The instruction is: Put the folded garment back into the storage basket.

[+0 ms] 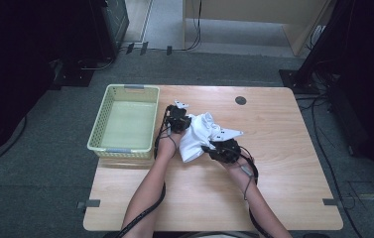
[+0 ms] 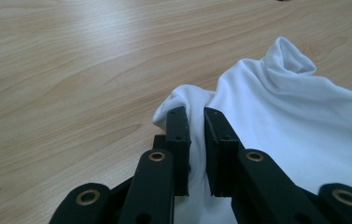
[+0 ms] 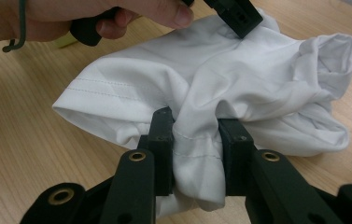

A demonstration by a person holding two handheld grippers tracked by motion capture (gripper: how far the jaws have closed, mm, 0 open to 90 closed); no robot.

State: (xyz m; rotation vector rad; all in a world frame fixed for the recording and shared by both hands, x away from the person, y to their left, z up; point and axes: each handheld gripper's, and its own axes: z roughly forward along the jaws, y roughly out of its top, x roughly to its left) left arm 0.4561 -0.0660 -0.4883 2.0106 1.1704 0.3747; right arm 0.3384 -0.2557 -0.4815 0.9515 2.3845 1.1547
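Both grippers are grasping a white cloth [image 1: 197, 135] mid-table: left gripper [image 1: 183, 122] at ten o'clock, right gripper [image 1: 210, 148] at five o'clock.

Soft even light, dark surroundings

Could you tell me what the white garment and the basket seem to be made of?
White garment: soft matte knit fabric, probably cotton jersey, judging by limp folds and a stitched hem. Basket: pale green, apparently moulded plastic, with slotted lattice walls and a smooth rim.
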